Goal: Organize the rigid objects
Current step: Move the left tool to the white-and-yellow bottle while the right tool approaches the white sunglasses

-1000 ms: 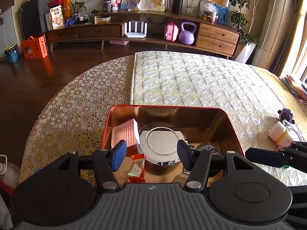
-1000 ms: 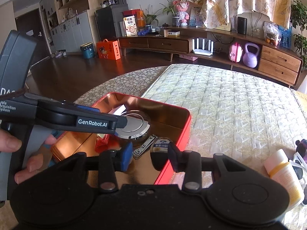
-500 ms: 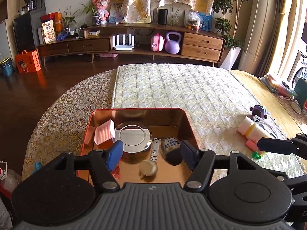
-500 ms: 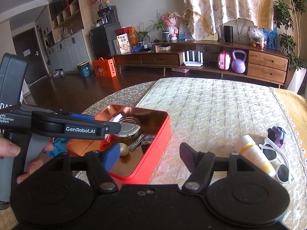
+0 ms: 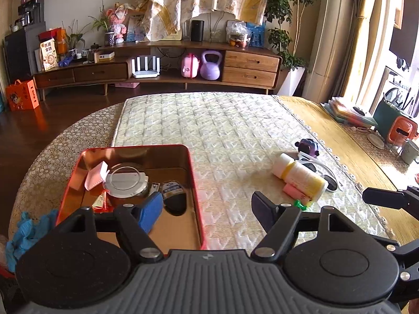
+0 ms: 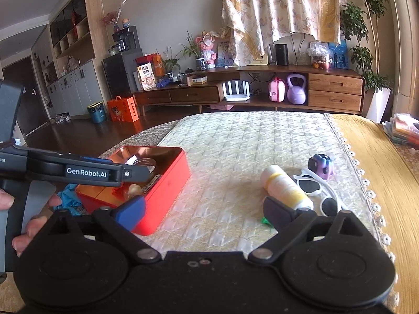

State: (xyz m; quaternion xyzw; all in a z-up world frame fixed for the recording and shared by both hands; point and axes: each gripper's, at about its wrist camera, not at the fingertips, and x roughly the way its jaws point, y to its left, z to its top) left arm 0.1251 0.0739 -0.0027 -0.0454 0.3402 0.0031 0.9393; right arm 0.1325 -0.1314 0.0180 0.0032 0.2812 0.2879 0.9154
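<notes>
The right claw, jaws just spread wide and empty, is nearer the bottle, which lies slantwise ahead-right.

A: Any lettering to read?
B: "GenRobot.AI", white on the left gripper, up left of the right gripper's blue finger.
A: Anything else?
B: Nothing else is legible.
</notes>
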